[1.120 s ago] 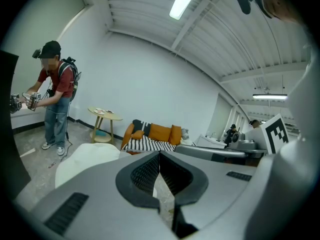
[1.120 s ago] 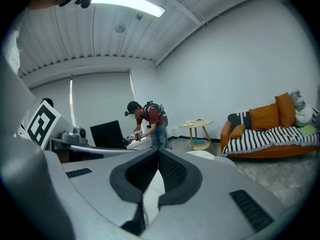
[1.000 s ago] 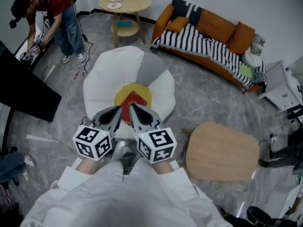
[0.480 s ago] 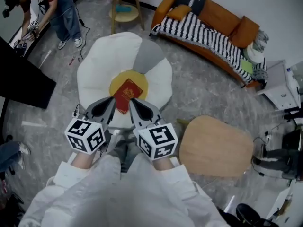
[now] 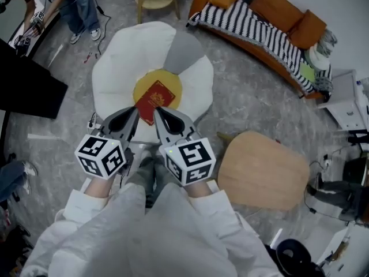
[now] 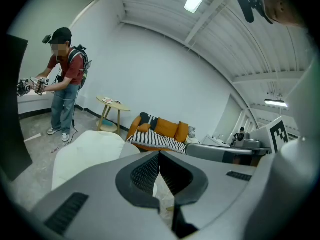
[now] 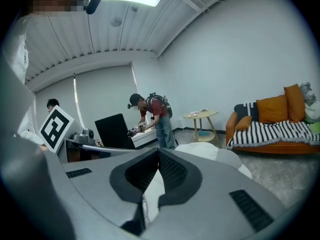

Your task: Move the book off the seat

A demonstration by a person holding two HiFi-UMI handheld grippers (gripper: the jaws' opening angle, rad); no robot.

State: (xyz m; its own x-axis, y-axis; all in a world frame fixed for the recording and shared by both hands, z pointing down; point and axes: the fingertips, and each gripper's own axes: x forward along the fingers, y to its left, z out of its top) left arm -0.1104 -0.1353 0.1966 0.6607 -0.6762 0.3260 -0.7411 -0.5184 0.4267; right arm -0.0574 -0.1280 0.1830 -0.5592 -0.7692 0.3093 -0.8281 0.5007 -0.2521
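A red book (image 5: 155, 98) lies on the yellow centre of a white, petal-shaped seat (image 5: 115, 68). My left gripper (image 5: 135, 111) and right gripper (image 5: 155, 111) hover side by side over the book's near edge, and I cannot tell if they touch it. Both are shut with nothing between the jaws. In the left gripper view the left gripper (image 6: 160, 157) has its pads together, with the seat (image 6: 85, 151) beyond. The right gripper (image 7: 159, 154) is likewise shut in its own view, above the seat (image 7: 212, 151). The book is hidden in both gripper views.
A low wooden table (image 5: 262, 169) stands right of the seat. An orange sofa (image 5: 259, 13) with a striped throw is at the back right. A black panel (image 5: 29, 88) leans at the left, and a person (image 5: 75, 4) works near it. A round side table (image 7: 202, 116) stands behind.
Both grippers have sunk a little and stayed shut, side by side. The head view has tipped, so the seat and book sit higher in the picture. The book has not moved on the seat.
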